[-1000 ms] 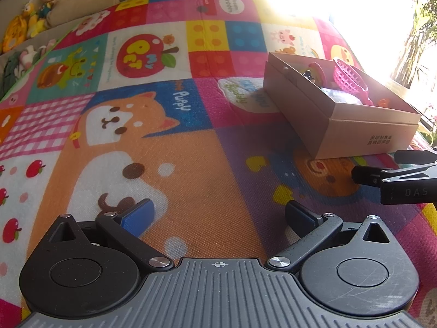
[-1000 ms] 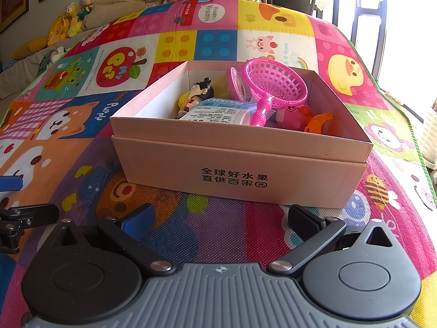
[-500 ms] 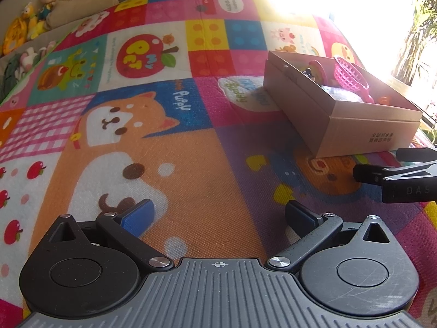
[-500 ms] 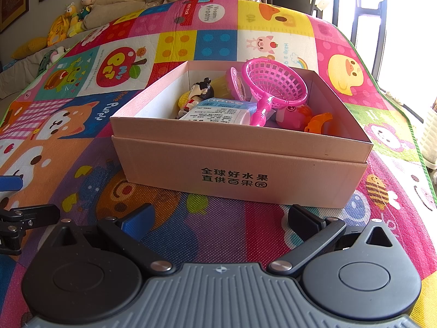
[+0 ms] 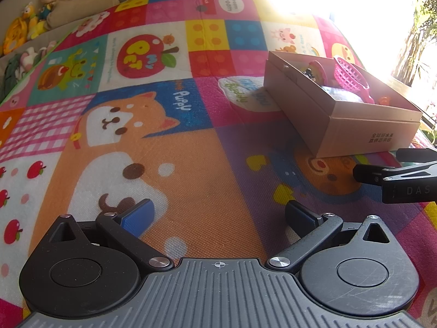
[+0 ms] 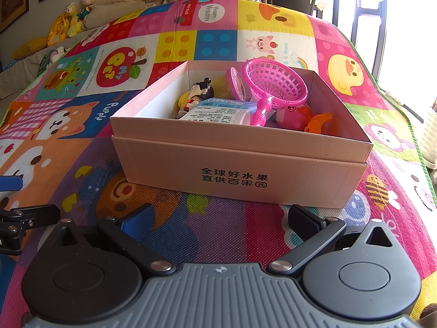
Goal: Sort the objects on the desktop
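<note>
Box [image 6: 240,164] label "全球好水果"

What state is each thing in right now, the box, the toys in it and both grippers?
Cardboard box: open, no lid, on the play mat.
Pink net scoop: in the box, propped on other toys.
Doll figure: in the box.
Left gripper: open, empty.
Right gripper: open, empty.

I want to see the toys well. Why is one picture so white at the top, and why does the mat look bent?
Left wrist view: window glare whitens the top right, washing out the mat's far corner and dimming the box. Right wrist view: evenly lit, so the pink net and doll look sharp. Both views: the fisheye lens curves the mat's straight edges; no blur shows.
</note>
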A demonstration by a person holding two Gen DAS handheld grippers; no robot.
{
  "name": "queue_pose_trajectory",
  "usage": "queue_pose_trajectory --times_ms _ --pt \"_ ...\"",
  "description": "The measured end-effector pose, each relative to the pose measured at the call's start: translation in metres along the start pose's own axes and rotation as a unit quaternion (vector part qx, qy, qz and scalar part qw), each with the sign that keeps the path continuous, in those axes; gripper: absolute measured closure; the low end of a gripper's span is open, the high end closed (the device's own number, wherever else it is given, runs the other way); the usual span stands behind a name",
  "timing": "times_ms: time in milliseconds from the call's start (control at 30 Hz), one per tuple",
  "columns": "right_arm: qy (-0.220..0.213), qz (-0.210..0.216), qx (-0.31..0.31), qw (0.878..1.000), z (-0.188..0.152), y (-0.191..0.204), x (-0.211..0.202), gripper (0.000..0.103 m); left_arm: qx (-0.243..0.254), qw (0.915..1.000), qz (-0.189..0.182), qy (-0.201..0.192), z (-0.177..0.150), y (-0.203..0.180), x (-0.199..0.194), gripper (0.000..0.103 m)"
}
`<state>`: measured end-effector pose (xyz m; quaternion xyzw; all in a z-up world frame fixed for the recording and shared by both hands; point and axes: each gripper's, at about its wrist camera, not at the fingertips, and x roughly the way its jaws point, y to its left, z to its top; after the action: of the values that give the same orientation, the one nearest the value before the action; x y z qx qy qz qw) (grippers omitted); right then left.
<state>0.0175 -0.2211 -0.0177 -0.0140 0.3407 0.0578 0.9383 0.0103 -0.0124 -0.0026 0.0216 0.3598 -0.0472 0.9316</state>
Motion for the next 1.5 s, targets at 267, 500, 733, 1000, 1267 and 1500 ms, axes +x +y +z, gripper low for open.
queue_pose_trajectory --times_ms 267,500,733,1000,1267,1500 --pt "0.000 0.000 0.000 1.000 -0.0006 -0.0001 -0.0002 0.000 -0.001 1.0000 0.000 0.000 -0.0001 0.0001 -0.0001 0.000" --pt "0.000 0.000 0.000 1.000 -0.0007 0.0001 -0.0001 0.000 -0.002 1.0000 -0.001 -0.001 0.0000 0.0002 -0.0002 0.000" --pt "0.000 0.000 0.000 1.000 -0.0008 -0.0002 -0.0003 0.000 -0.003 1.0000 -0.002 -0.001 0.0002 0.0005 -0.0002 0.000" --pt "0.000 0.000 0.000 1.000 -0.0007 -0.0002 -0.0001 0.000 -0.004 1.0000 -0.002 -0.001 0.0010 -0.0004 0.0000 0.000" --pt "0.000 0.000 0.000 1.000 -0.0007 -0.0002 0.0000 0.000 -0.006 1.0000 -0.004 -0.002 0.0007 0.0001 -0.0002 0.000" --pt "0.000 0.000 0.000 1.000 -0.0007 -0.0004 0.0000 0.000 -0.006 1.0000 -0.004 -0.002 0.0005 0.0003 -0.0002 0.000"
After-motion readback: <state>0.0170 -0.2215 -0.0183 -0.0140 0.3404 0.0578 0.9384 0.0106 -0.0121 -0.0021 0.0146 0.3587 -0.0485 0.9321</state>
